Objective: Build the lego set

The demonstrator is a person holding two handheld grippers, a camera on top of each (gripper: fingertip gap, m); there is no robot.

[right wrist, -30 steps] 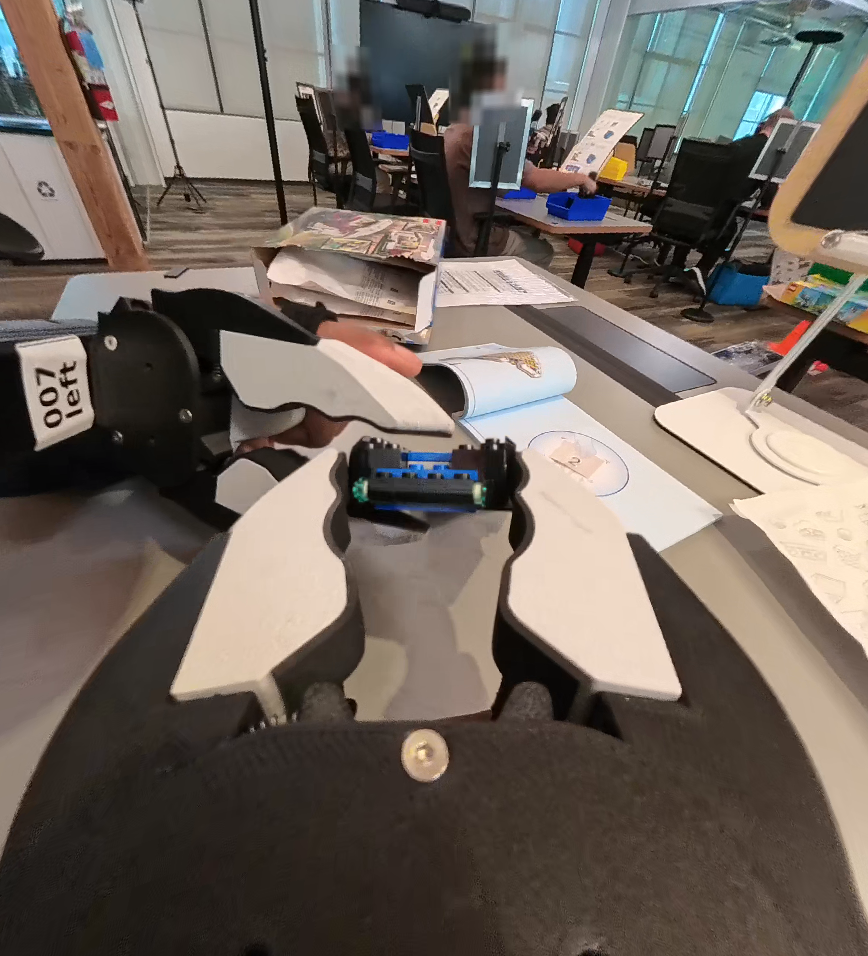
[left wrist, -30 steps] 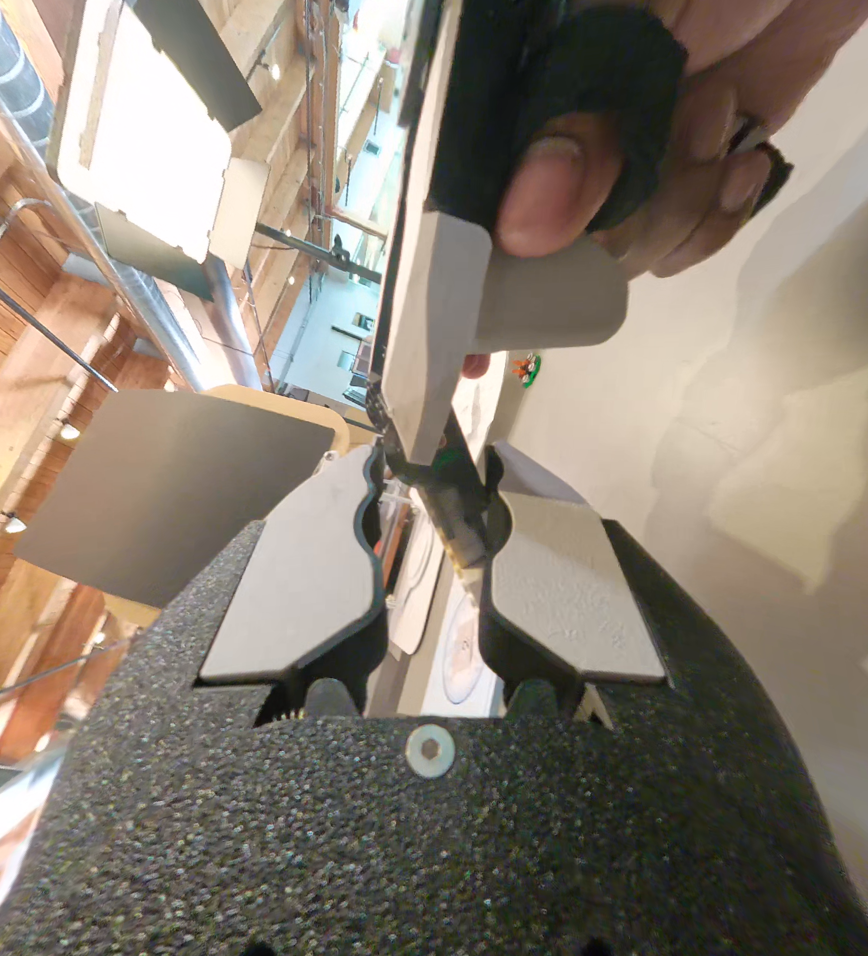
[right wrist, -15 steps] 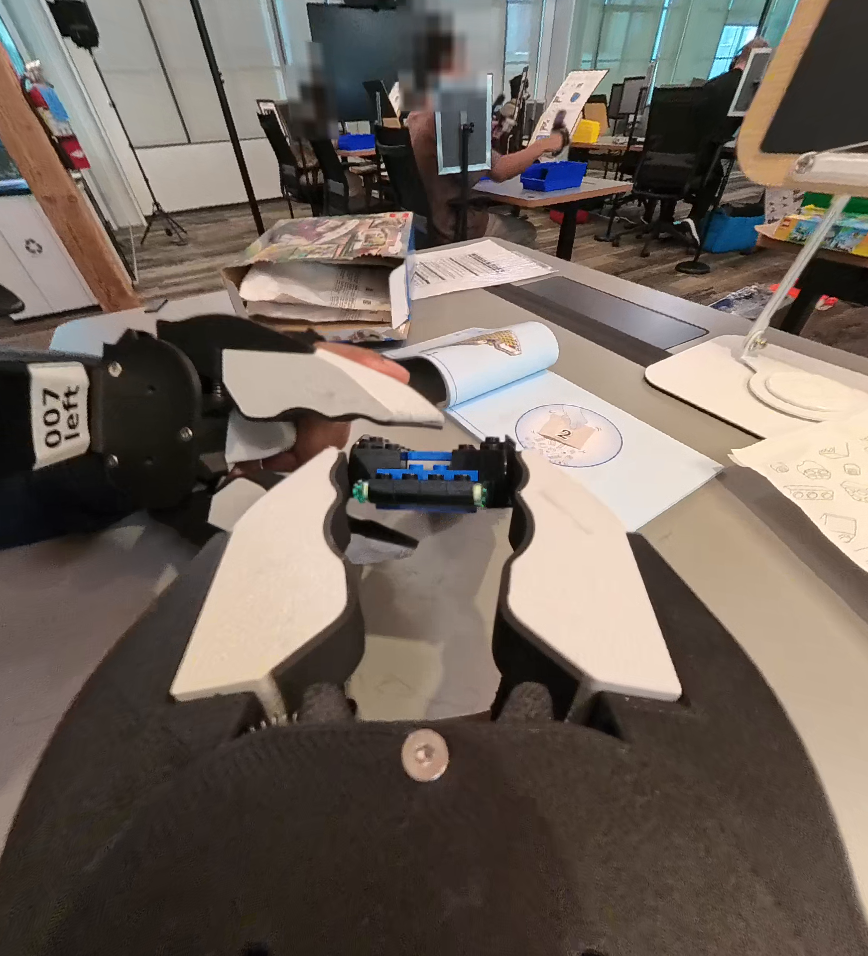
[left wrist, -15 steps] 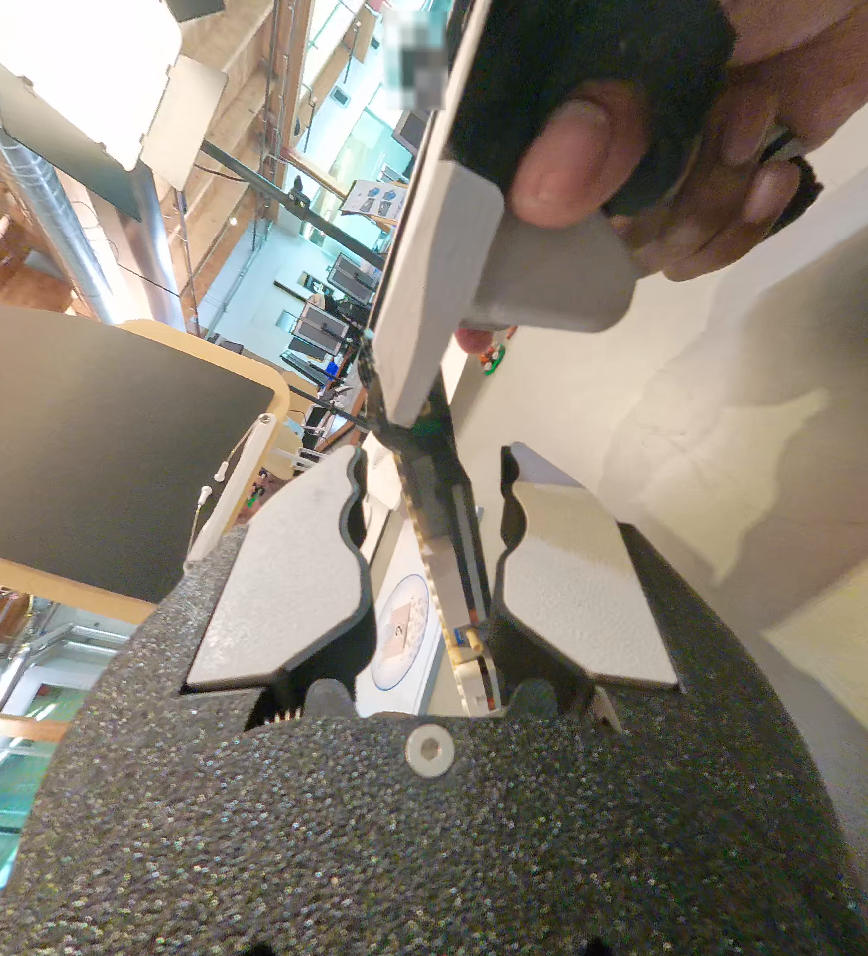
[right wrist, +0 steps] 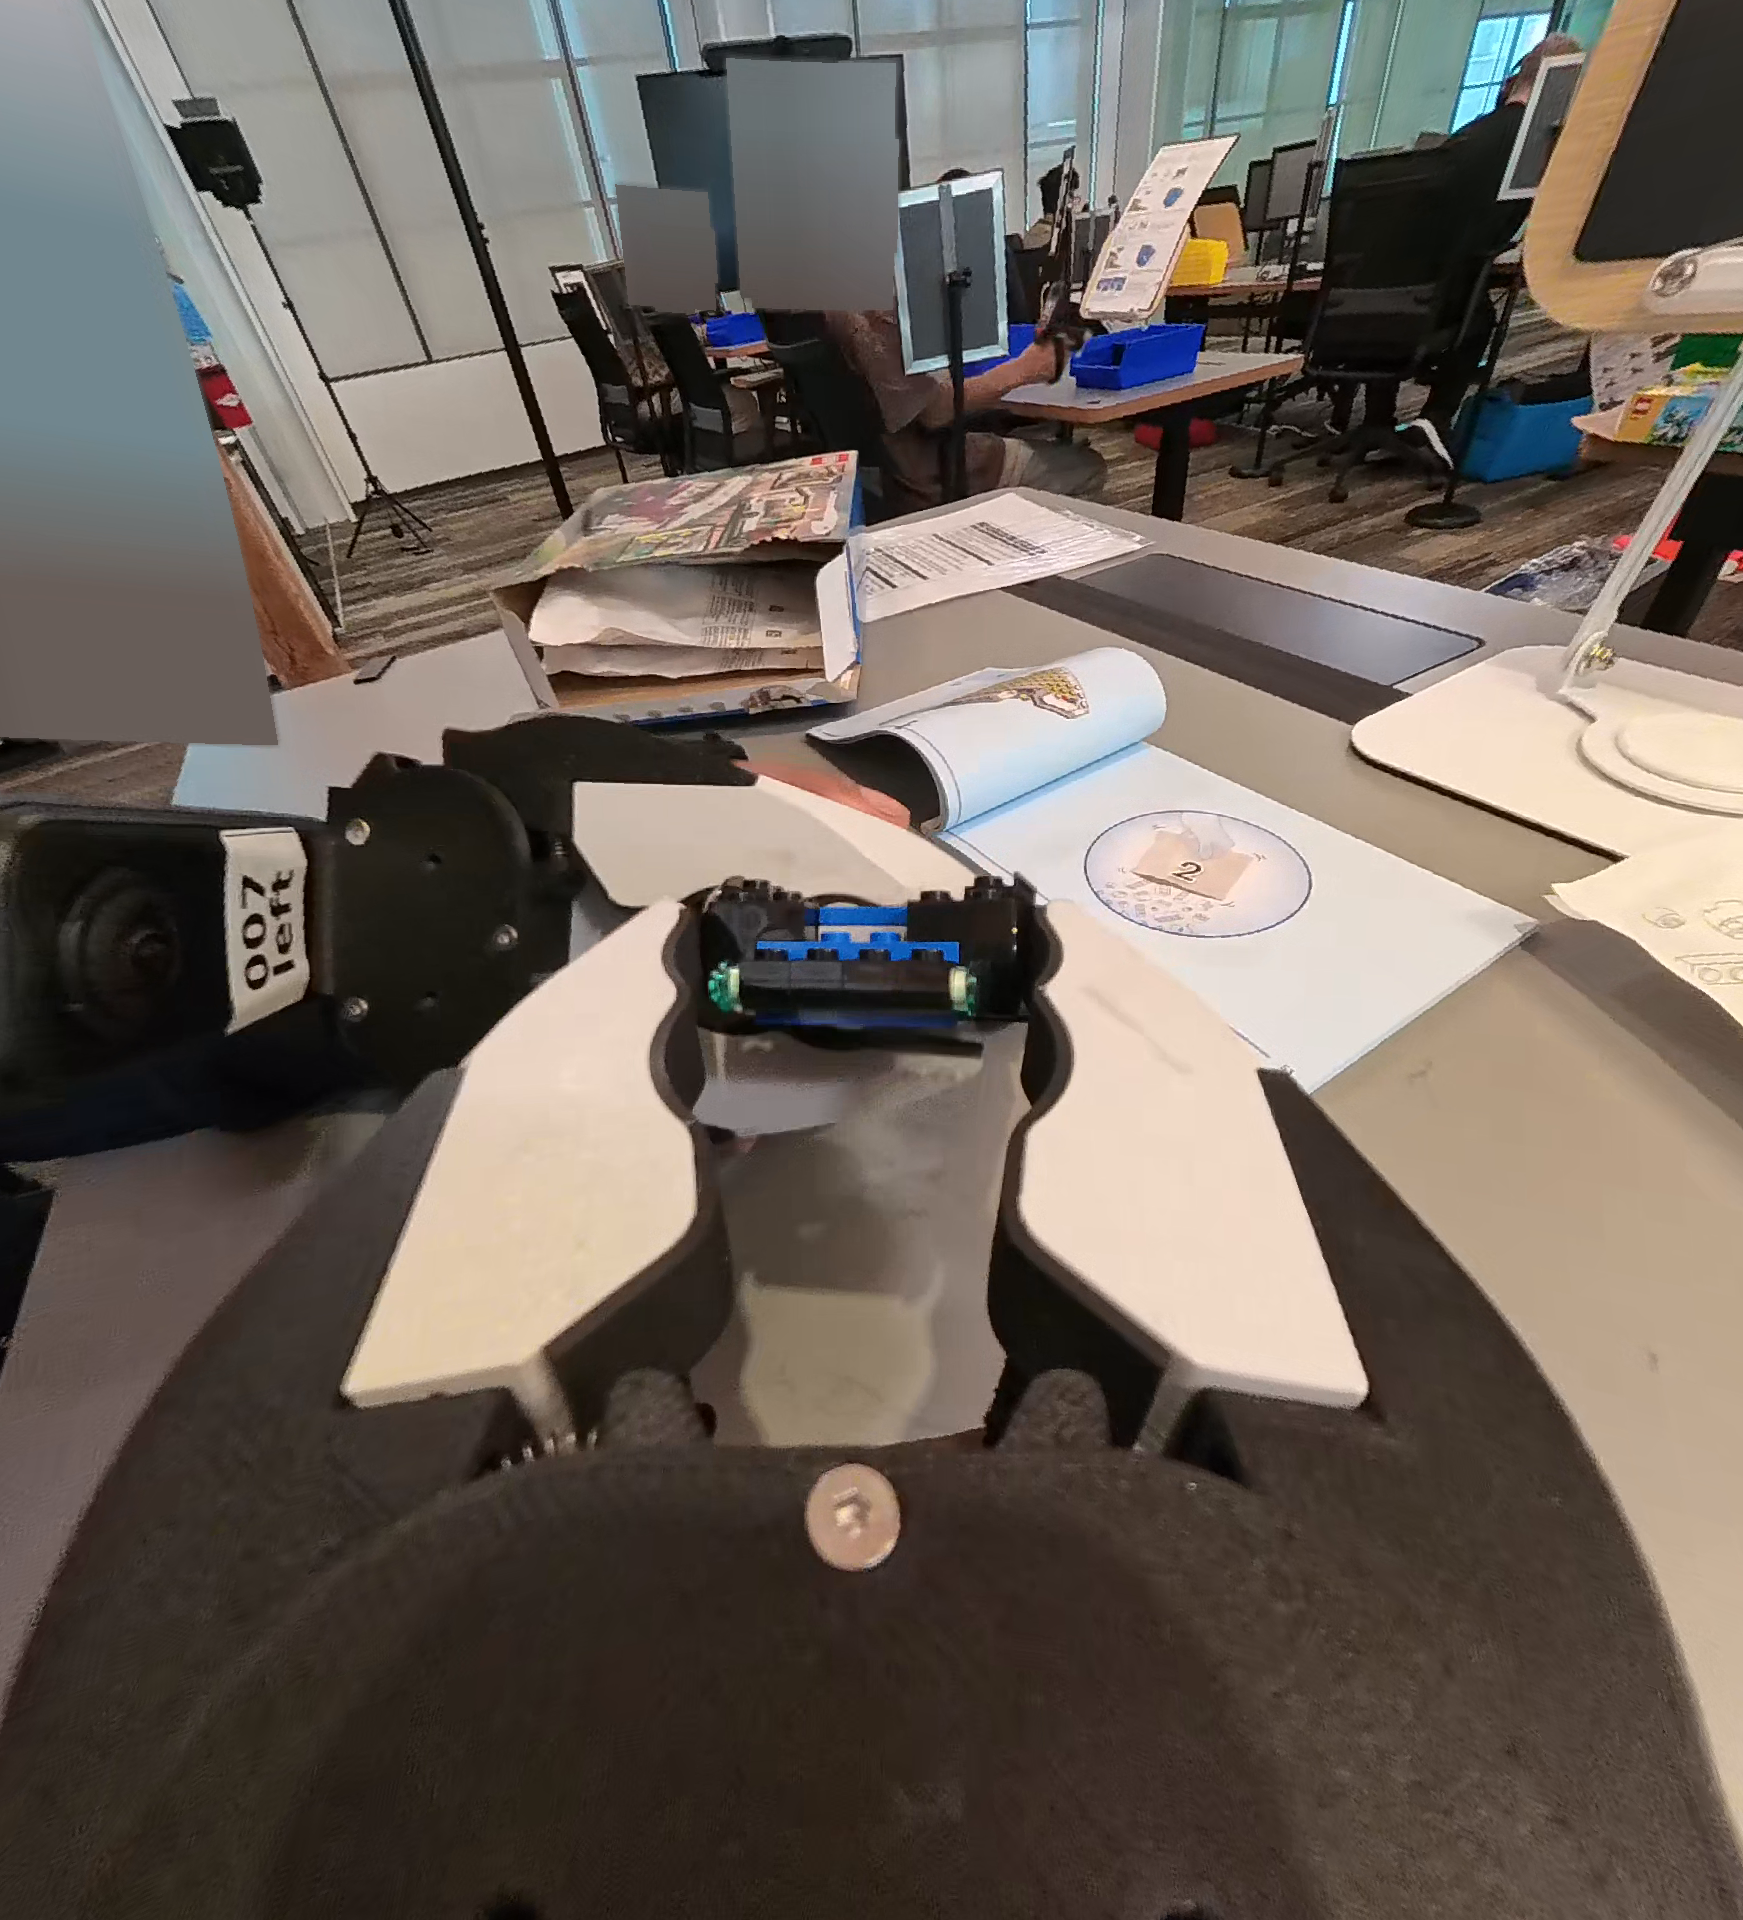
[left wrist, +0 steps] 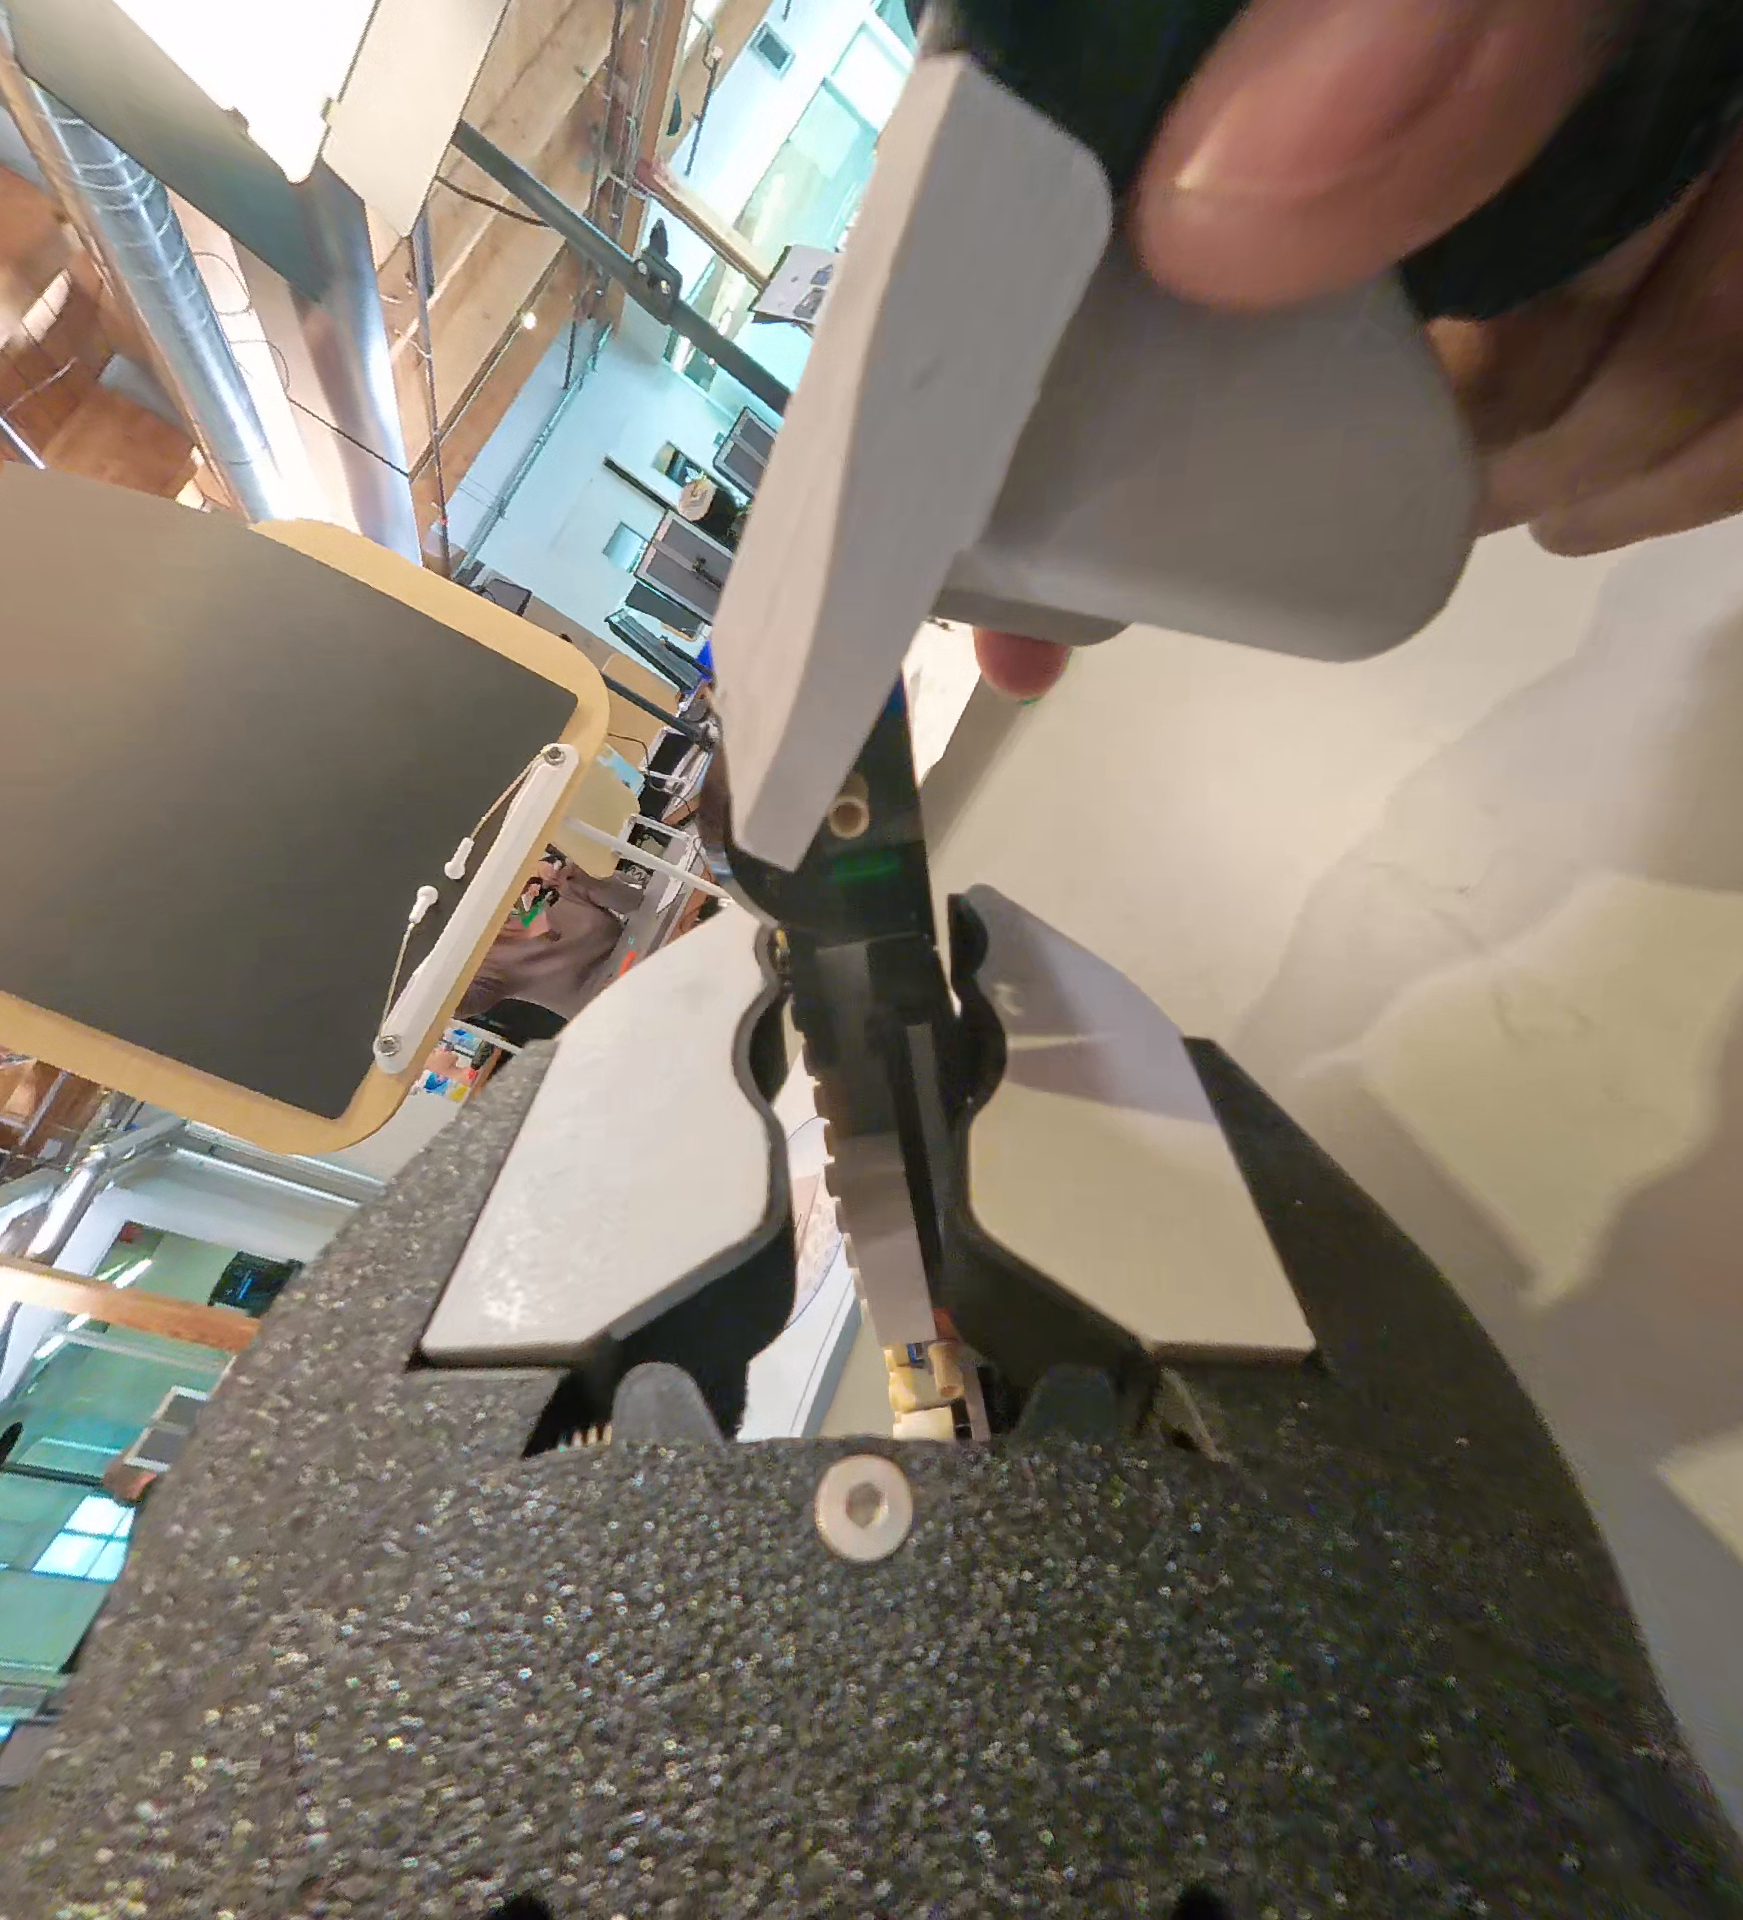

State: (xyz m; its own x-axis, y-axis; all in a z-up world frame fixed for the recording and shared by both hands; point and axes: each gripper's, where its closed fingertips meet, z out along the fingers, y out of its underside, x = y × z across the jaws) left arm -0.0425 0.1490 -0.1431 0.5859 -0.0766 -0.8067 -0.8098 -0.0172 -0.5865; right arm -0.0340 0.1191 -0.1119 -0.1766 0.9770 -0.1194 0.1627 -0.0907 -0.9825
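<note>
Black-and-blue brick assembly (right wrist: 862, 961) sits clamped endwise between the right gripper (right wrist: 862, 977)'s jaws at mid-frame in the right wrist view, both pale fingertips (right wrist: 638, 966) pressed against its black ends, a green-tipped roller along its near edge. The assembly is held level above the grey desk (right wrist: 1469, 1247).

From the left of that frame the left gripper (right wrist: 805, 883) reaches in sideways, its pale finger lying across the back of the assembly; a person's fingertip (right wrist: 836, 790) shows just beyond it. In the left wrist view the camera is rolled on its side, the desk (left wrist: 1469, 831) running up the right of the frame. There the left gripper (left wrist: 862, 961)'s jaws are closed on the thin edge of the same assembly (left wrist: 888, 1039), which runs lengthwise between them. The right gripper's pale finger (left wrist: 846, 520) comes down from the top centre, a hand (left wrist: 1469, 208) gripping its handle in the upper right.

An open instruction booklet (right wrist: 1158, 883) lies on the desk just beyond the jaws, a torn box (right wrist: 690, 613) behind it.
</note>
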